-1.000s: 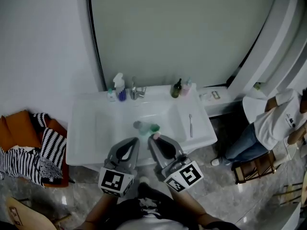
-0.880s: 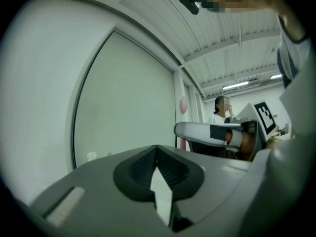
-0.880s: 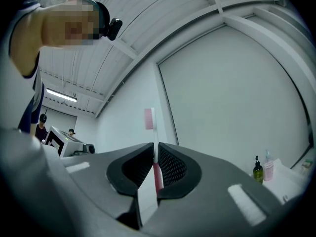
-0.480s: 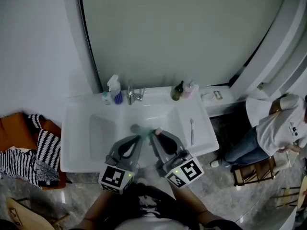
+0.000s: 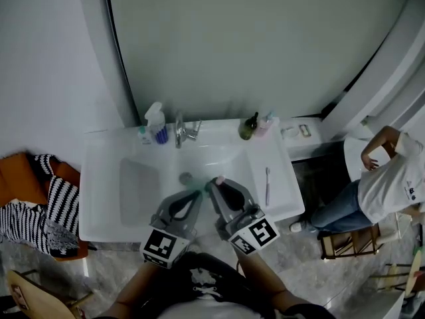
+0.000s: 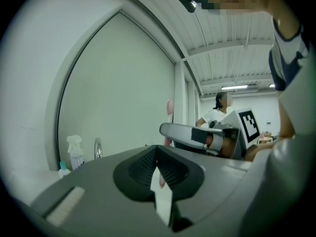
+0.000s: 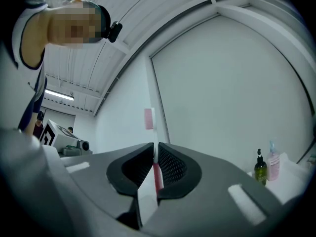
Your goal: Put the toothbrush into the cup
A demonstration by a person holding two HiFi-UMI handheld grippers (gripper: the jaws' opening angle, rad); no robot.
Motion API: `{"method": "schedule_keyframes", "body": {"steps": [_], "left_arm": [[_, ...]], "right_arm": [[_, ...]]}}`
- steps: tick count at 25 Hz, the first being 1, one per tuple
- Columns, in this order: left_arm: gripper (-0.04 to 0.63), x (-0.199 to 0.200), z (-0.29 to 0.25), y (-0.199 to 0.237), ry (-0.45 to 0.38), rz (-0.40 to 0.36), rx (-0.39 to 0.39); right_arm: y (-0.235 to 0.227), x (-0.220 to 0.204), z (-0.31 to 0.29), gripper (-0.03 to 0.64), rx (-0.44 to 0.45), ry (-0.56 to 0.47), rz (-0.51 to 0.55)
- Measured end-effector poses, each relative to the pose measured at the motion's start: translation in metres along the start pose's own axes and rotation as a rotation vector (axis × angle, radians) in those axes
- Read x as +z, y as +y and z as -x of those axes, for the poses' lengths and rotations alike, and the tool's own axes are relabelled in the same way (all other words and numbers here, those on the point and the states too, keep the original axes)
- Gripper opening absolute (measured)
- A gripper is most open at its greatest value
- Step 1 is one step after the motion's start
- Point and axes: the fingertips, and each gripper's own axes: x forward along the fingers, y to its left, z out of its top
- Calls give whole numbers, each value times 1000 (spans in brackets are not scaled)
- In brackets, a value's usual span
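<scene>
Right gripper [image 5: 216, 184]: clenched on upright pink-headed toothbrush [image 7: 149, 118], over sink [image 5: 106, 175] at 6 o'clock. Left gripper [image 5: 198, 193]: closed, empty. Step, judged: transport. Next: locate cup, none discernible; lower brush in.

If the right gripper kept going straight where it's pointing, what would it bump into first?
Probably the big arched panel behind the sink, near its left edge. The right gripper, shut on the toothbrush, aims a bit upward, so it likely passes over the faucet, though depth is unclear.
</scene>
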Motion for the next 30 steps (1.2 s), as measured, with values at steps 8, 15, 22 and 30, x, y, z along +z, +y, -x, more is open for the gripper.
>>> {"method": "schedule_keyframes", "body": {"steps": [8, 15, 22, 30], "left_arm": [[0, -47, -33, 7, 88, 41, -30], [0, -76, -42, 12, 153, 59, -31], [0, -99, -49, 24, 212, 62, -13], [0, -105, -54, 31, 232, 63, -12]], "right_arm": [[-30, -20, -8, 32, 6, -4, 10], [-51, -49, -17, 32, 16, 33, 12], [-69, -83, -25, 34, 29, 105, -6], [-95, -130, -31, 34, 24, 154, -69]]}}
